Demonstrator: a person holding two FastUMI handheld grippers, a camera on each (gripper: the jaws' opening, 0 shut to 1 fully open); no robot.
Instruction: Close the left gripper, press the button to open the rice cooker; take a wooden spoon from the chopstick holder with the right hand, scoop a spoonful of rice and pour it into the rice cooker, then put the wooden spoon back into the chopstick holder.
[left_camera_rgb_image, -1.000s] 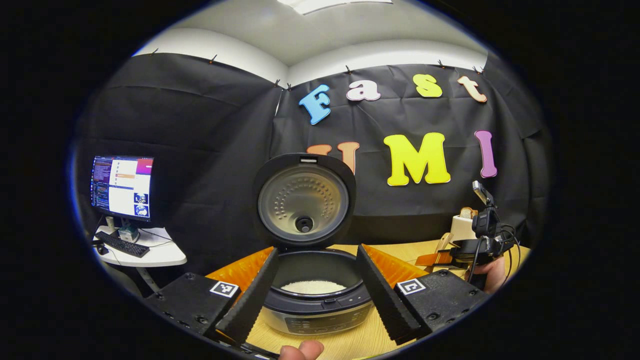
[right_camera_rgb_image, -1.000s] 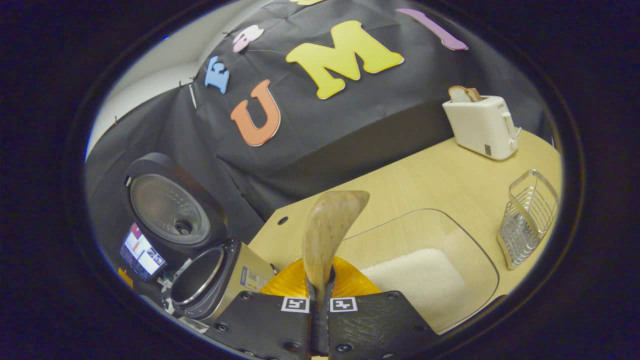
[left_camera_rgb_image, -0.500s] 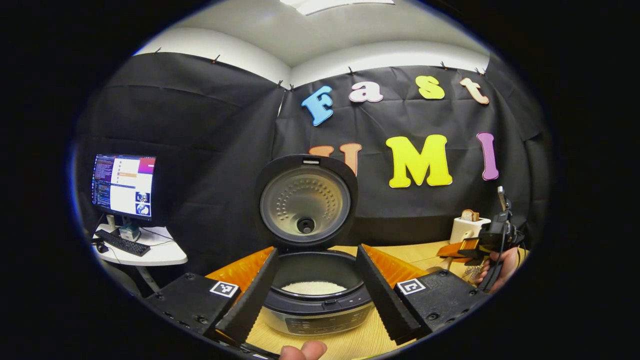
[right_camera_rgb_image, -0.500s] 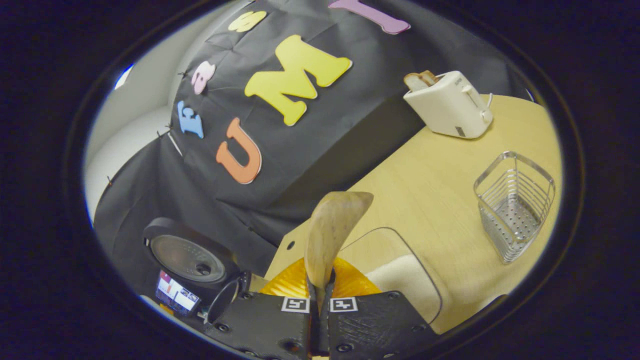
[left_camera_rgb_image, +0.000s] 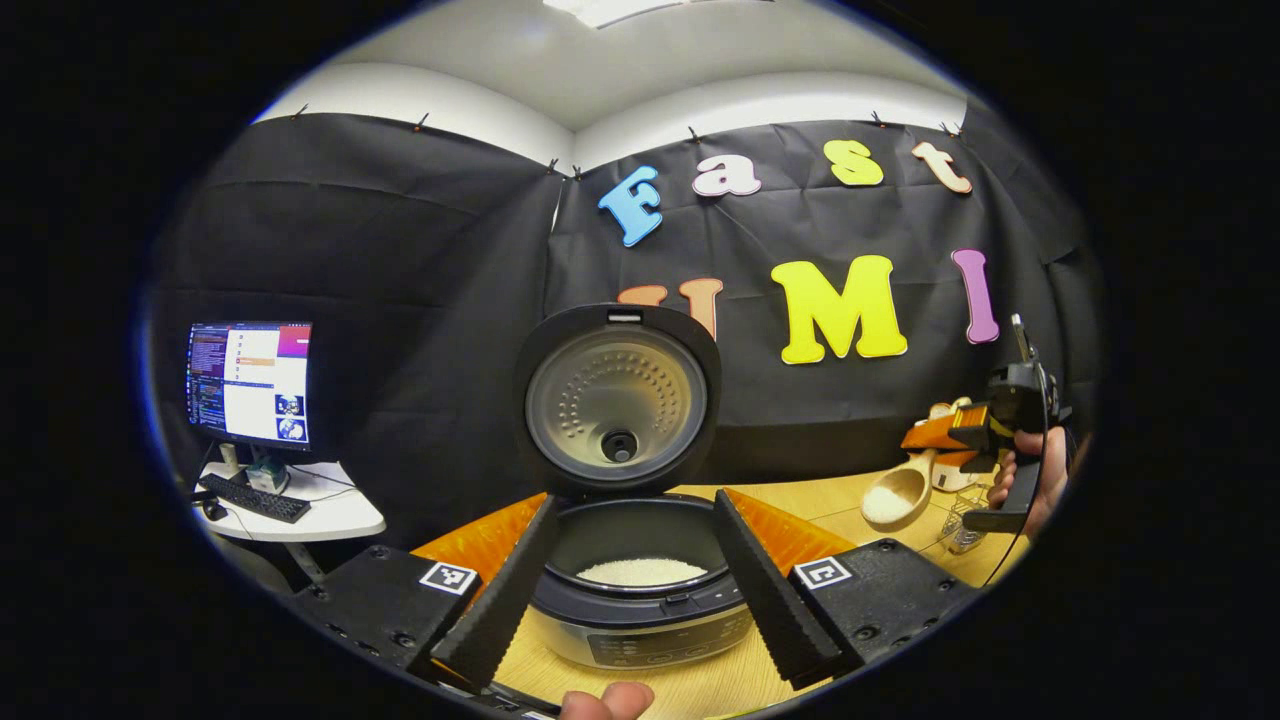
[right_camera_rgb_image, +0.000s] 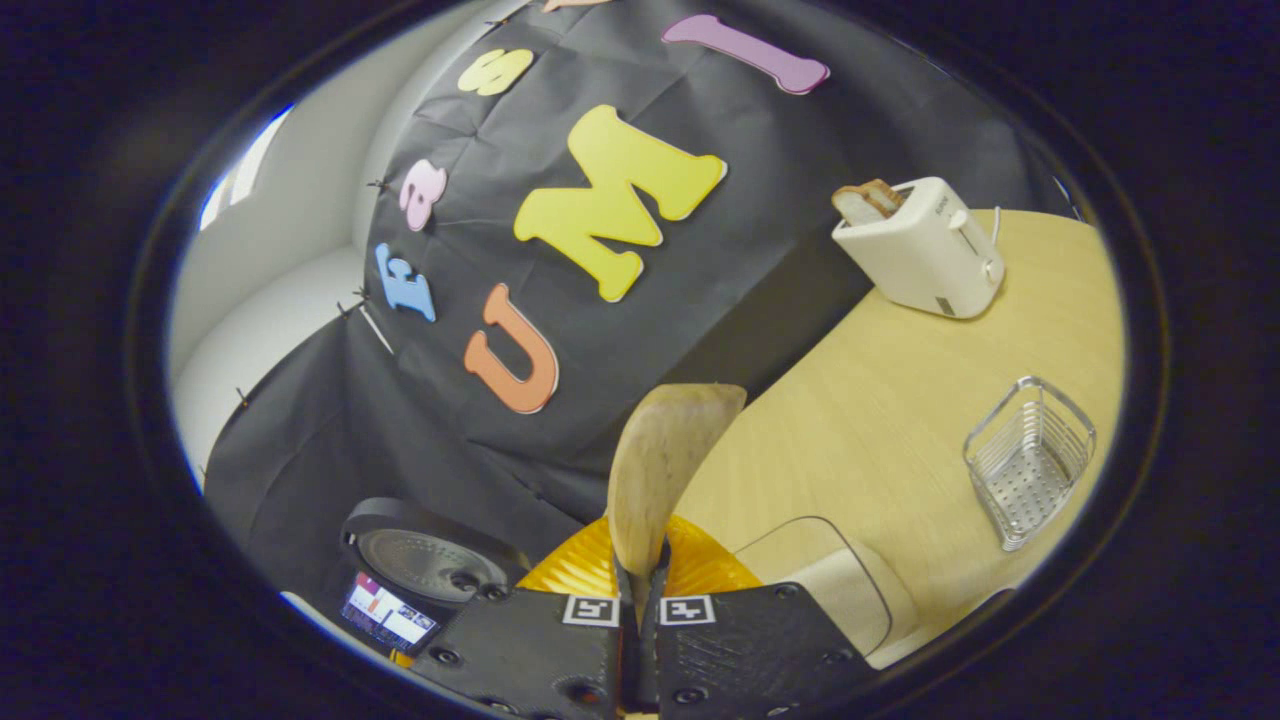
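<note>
— While the right gripper (right_camera_rgb_image: 640, 590) is clamped, what sits between its fingers?

— Both fingers press on the handle of the wooden spoon (right_camera_rgb_image: 660, 475), whose bowl rises above them, seen from its back. In the left gripper view the same gripper (left_camera_rgb_image: 940, 440) shows far off at the right, held by a hand (left_camera_rgb_image: 1040, 480), with the spoon (left_camera_rgb_image: 898, 495) hanging bowl-down below it and something pale in the hollow; I cannot tell whether it is rice.

— And the left gripper?

— The left gripper (left_camera_rgb_image: 630, 570) is spread wide and holds nothing. Its two fingers frame the rice cooker (left_camera_rgb_image: 640, 590), which stands on the table (left_camera_rgb_image: 820, 495) just ahead. A fingertip (left_camera_rgb_image: 605, 700) pokes in at the bottom edge.

— How does the cooker stand?

— Its lid (left_camera_rgb_image: 617, 400) is up, near upright, showing the metal inner face. A layer of white rice (left_camera_rgb_image: 640, 572) lies in the pot.

— Where is the chopstick holder?

— The chopstick holder (right_camera_rgb_image: 1030, 460), a wire basket, stands on the table at the right in the right gripper view, well apart from the spoon. Nearer the gripper lies a clear container (right_camera_rgb_image: 830, 575) with rice in it. A white toaster (right_camera_rgb_image: 920, 258) with bread in its slot stands by the wall.

— Anything beyond the table?

— A lit monitor (left_camera_rgb_image: 248, 385) and a keyboard (left_camera_rgb_image: 250, 497) on a small white desk (left_camera_rgb_image: 330, 510) to the left.
</note>
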